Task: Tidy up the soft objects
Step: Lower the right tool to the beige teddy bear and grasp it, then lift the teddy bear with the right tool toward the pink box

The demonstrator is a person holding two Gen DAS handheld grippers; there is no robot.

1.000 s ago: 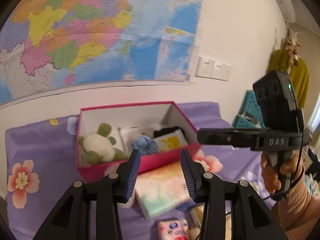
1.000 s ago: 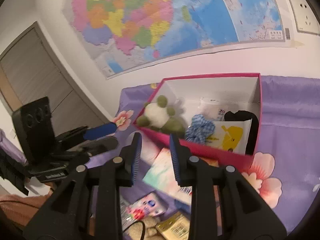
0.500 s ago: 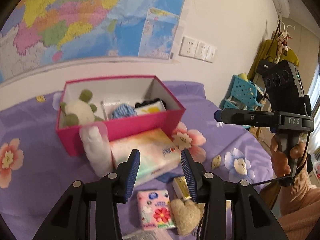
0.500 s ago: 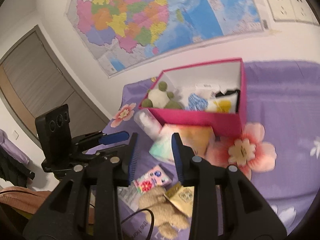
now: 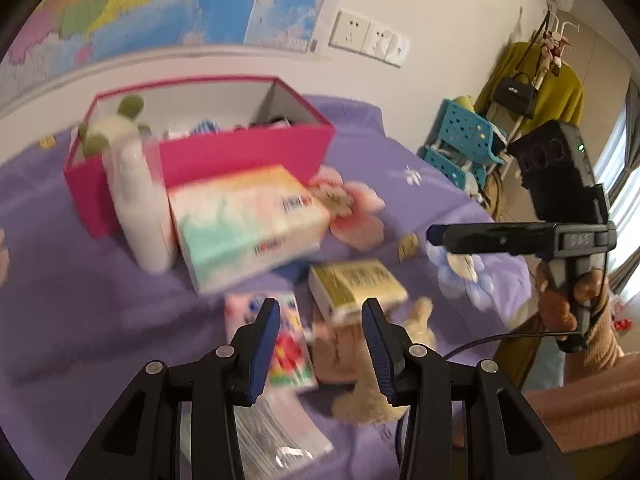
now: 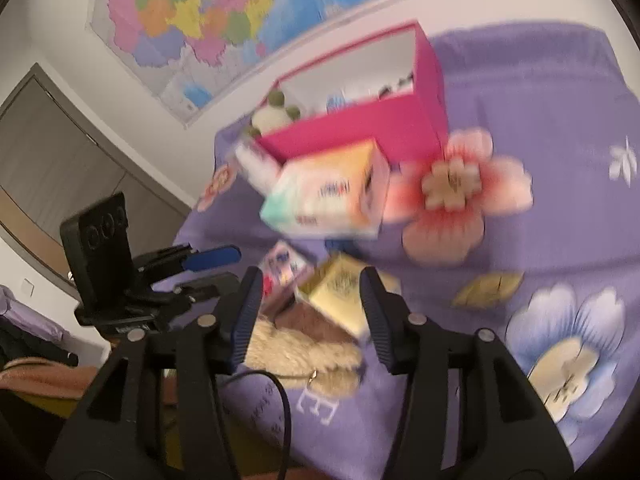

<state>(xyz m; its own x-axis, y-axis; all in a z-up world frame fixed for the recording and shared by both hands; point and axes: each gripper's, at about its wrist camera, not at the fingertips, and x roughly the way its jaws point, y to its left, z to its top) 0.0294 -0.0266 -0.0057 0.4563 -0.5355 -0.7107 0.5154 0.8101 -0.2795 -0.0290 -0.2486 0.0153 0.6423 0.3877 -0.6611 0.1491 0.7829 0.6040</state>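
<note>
A pink box (image 5: 240, 148) (image 6: 360, 124) on the purple bedspread holds a white-and-green plush (image 5: 116, 128) and other soft items. In front of it lie a pastel tissue pack (image 5: 248, 224) (image 6: 328, 196), a yellow pack (image 5: 356, 284) (image 6: 344, 292), a small flowered pack (image 5: 280, 340) (image 6: 284, 264) and a beige plush toy (image 5: 380, 380) (image 6: 296, 356). My left gripper (image 5: 320, 320) (image 6: 236, 266) hangs open above the flowered pack and the plush, with nothing between its fingers. My right gripper (image 6: 312, 292) (image 5: 434, 236) is opening above the yellow pack, its pads clear of it.
A white bottle (image 5: 140, 216) stands against the box's front left corner. A clear plastic packet (image 5: 276, 436) lies at the near edge. Blue baskets (image 5: 460, 136) and a coat rack stand beyond the bed on the right. A map covers the wall.
Both grippers have come down and back from the box toward the loose items at the near edge. The right jaws have spread wider. The left jaws stand as before.
</note>
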